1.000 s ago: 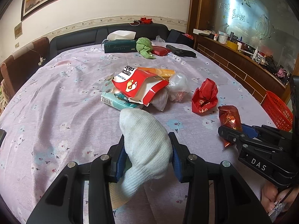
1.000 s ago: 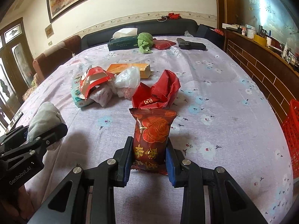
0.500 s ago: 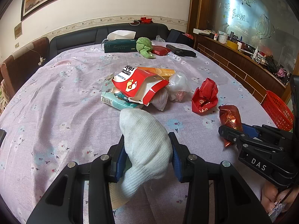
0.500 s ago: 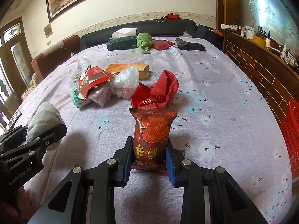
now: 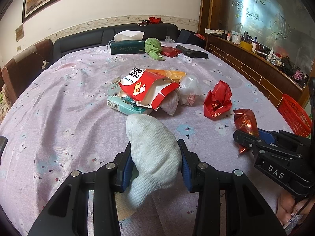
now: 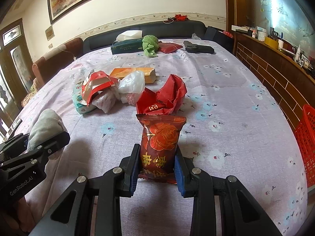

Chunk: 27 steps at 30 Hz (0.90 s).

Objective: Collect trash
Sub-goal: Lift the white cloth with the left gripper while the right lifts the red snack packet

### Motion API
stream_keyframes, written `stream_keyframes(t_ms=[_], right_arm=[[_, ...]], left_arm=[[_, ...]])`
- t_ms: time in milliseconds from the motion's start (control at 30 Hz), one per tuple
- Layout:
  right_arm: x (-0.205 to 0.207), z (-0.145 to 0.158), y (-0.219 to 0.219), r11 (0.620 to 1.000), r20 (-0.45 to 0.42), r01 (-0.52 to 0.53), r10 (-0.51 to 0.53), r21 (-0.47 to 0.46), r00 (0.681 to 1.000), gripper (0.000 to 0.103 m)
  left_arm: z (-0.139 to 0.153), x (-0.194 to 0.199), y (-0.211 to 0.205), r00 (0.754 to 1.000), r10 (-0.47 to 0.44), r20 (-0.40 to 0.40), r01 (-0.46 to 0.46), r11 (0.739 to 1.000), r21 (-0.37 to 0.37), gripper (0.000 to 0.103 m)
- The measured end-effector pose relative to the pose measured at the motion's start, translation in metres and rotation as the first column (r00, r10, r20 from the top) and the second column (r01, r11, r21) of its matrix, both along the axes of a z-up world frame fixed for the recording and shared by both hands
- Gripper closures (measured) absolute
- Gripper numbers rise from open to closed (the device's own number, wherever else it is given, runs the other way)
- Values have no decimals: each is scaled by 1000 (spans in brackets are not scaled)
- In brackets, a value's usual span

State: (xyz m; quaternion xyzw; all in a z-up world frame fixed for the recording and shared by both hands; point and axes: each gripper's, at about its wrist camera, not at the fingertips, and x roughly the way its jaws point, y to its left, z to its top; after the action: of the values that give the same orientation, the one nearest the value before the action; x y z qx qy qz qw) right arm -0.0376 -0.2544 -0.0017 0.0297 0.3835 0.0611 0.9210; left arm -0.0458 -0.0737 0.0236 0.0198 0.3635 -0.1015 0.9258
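Observation:
My left gripper [image 5: 155,157] is shut on a white sock [image 5: 153,145], held just above the floral tablecloth. My right gripper [image 6: 157,161] is shut on a dark red snack packet with a rose print [image 6: 161,137]. In the left wrist view the right gripper [image 5: 246,137] and its packet [image 5: 245,123] show at the right. In the right wrist view the left gripper [image 6: 45,141] and the sock [image 6: 46,125] show at the left. A crumpled red wrapper [image 6: 163,98] lies just beyond the packet. A pile of trash with a torn red and white box [image 5: 145,86] and plastic bags [image 5: 189,88] lies mid-table.
A red basket [image 5: 295,116] stands off the table's right edge. At the far end lie a green tissue box [image 5: 127,46], a green cloth [image 5: 153,46], a red pouch [image 5: 169,51] and a black object [image 5: 192,52]. An orange box [image 6: 133,72] lies behind the pile. A wooden counter runs along the right.
Both grippers have crept slightly forward toward the trash pile, still holding the sock and the packet. Nothing was picked up or let go.

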Motion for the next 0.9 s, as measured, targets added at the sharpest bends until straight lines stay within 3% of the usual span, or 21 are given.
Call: stream_keyframes(t_ms=[333, 600, 900], right_arm=[[-9, 5, -7, 999, -3, -1, 2, 41, 1000, 69], [-30, 24, -21, 998, 36, 14, -17, 63, 999, 69], [-37, 28, -24, 997, 42, 12, -15, 81, 999, 69]], left_arm=[[3, -6, -1, 1000, 25, -1, -25, 1000, 12, 63], [16, -21, -17, 998, 17, 67, -22, 997, 74, 63], [21, -29, -21, 997, 13, 81, -21, 995, 94, 63]])
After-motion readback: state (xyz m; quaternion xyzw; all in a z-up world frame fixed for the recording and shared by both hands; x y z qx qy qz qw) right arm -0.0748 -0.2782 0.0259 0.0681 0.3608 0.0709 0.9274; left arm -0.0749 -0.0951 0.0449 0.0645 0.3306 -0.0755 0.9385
